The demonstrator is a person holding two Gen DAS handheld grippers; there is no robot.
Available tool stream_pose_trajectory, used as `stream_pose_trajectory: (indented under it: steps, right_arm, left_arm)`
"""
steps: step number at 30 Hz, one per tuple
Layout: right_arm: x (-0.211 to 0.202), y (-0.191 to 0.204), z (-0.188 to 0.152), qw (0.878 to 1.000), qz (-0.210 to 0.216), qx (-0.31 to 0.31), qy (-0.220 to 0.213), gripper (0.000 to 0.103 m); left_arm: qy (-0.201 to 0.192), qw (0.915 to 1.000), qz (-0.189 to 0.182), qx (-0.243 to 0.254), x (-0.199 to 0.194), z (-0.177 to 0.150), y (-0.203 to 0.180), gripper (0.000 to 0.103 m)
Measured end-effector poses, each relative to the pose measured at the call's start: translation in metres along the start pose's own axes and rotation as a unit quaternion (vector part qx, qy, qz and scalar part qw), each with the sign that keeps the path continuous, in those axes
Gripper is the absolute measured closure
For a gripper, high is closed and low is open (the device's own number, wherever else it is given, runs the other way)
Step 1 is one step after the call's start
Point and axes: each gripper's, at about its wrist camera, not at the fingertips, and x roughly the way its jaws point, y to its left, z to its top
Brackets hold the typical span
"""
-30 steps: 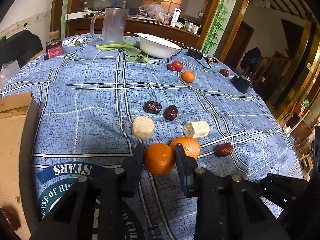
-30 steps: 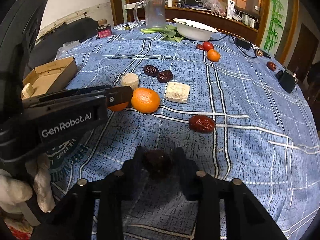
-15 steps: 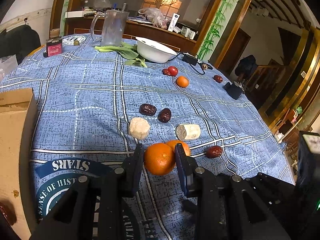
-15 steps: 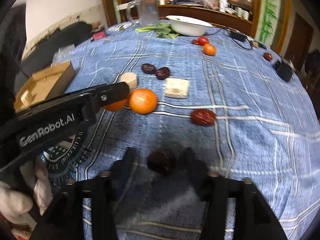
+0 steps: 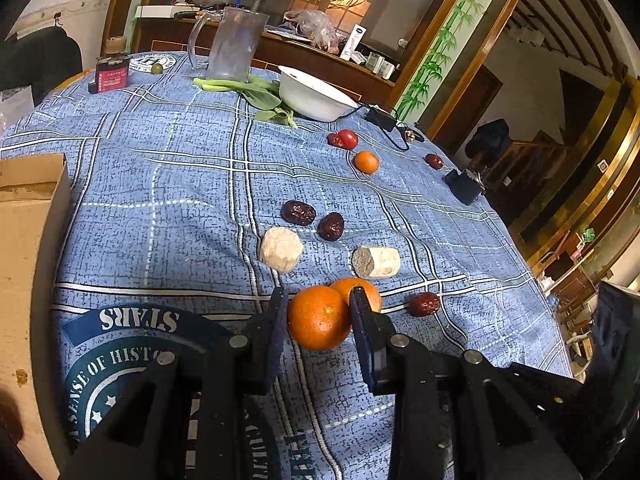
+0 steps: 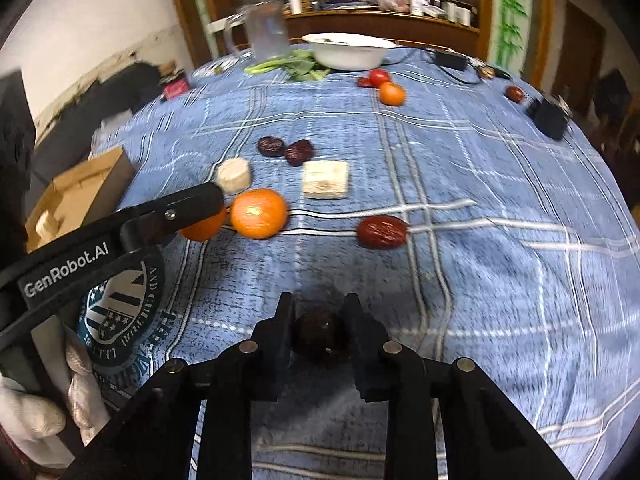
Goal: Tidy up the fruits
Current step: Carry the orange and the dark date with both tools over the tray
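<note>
My left gripper is shut on an orange just above the blue cloth; it also shows in the right wrist view, partly hidden by the left finger. A second orange lies right beside it. My right gripper is shut on a dark date, lifted off the cloth. A red date, two dark dates, two pale chunks, a small orange and a tomato lie on the table.
A cardboard box stands at the left edge. A white bowl, greens, a glass jug and a red jar stand at the back. A black charger and another date lie right.
My right gripper has risen and drawn back with the dark date. My left gripper has lifted the orange slightly and pulled back a little.
</note>
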Motion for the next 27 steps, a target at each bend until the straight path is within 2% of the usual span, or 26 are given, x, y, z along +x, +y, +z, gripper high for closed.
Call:
stream_pose_trajectory:
  steps: [4, 9, 12, 15, 18, 20, 23, 27]
  right_arm:
    - [-0.024, -0.014, -0.004, 0.999, 0.026, 0.034, -0.023, 0.076]
    - [-0.062, -0.04, -0.009, 0.99, 0.095, 0.086, -0.052, 0.076]
    - [-0.069, -0.059, -0.009, 0.978, 0.155, 0.132, -0.047, 0.076]
    - [-0.068, -0.074, -0.012, 0.959, 0.216, 0.182, -0.037, 0.076]
    - [-0.069, -0.076, -0.014, 0.945, 0.251, 0.205, -0.032, 0.076]
    - [-0.072, -0.071, -0.014, 0.946, 0.255, 0.199, -0.029, 0.076]
    - [-0.078, -0.056, -0.013, 0.954, 0.246, 0.171, -0.032, 0.076]
    - [-0.076, -0.027, -0.017, 0.955, 0.261, 0.139, -0.019, 0.076]
  left_arm:
    - [-0.003, 1.0, 0.002, -0.002, -0.001, 0.0, 0.001, 0.073]
    - [-0.008, 0.9999, 0.002, -0.014, -0.002, 0.001, 0.007, 0.073]
    - [-0.011, 0.9997, -0.003, -0.023, -0.004, 0.002, 0.01, 0.073]
    - [-0.026, 0.9991, -0.014, -0.03, -0.011, 0.003, 0.012, 0.073]
    - [-0.046, 0.9984, -0.018, -0.029, -0.027, 0.001, 0.011, 0.073]
    - [-0.047, 0.9973, -0.037, -0.043, -0.046, -0.007, 0.014, 0.073]
    - [-0.046, 0.9958, -0.055, -0.057, -0.079, -0.023, 0.021, 0.073]
    - [-0.061, 0.9948, -0.027, -0.078, -0.126, -0.043, 0.044, 0.072]
